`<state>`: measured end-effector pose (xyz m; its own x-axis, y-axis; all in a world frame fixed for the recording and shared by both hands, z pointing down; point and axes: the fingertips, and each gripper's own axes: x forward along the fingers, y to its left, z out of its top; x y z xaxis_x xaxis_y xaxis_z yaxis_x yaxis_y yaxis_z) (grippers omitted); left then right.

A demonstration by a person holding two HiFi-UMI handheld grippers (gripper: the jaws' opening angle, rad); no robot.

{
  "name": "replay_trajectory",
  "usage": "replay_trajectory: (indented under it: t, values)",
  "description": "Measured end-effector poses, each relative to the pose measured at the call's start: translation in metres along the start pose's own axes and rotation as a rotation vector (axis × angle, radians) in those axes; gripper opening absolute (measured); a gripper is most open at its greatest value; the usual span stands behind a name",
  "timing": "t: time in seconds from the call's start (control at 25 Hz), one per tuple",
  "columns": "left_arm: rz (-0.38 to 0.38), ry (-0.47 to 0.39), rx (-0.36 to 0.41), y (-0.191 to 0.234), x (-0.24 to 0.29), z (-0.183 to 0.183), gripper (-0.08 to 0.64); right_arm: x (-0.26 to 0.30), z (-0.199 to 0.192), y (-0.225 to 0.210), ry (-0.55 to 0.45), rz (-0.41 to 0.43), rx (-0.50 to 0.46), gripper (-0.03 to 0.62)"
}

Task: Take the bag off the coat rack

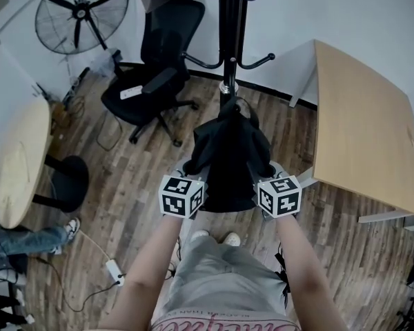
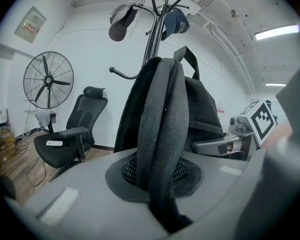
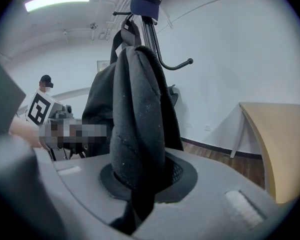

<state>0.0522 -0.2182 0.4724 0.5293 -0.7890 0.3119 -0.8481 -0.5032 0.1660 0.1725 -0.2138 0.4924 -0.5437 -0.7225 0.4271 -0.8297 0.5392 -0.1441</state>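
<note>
Head view: bag [image 1: 229,150] hangs against the pole of the coat rack [image 1: 229,40], directly before the person. Left gripper [image 1: 191,174] and right gripper [image 1: 265,176] sit at its lower left and right sides, level with one another. This symmetric hold is judged to share the weight and keep the bag from swinging when it is raised off its hook. Left gripper view: jaws pressed together on the left strap [image 2: 157,129], which runs up from between them to the bag's top. The loop [image 2: 188,59] stands up beside the pole, below a grey cap [image 2: 121,21] and a blue cap [image 2: 175,21]; whether it sits over a hook cannot be told. Right gripper view: jaws pinching the right strap [image 3: 135,124], padded fabric bunched between the pads. Bag judged not yet free of the rack. Straps likely chosen because they offer a narrow, firm hold.
</note>
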Motion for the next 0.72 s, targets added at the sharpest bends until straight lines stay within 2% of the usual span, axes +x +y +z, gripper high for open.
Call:
replay_trajectory:
  t: [0.28,0.72]
  values:
    - [-0.034,0.017,0.02,-0.013,0.0,0.003,0.06,-0.014,-0.002,-0.003,0.001,-0.042,0.023,0.043]
    - [-0.19,0.04,0.099,-0.063,0.016,0.026,0.06,-0.067,0.0,-0.025,-0.023,-0.197,0.097,0.043]
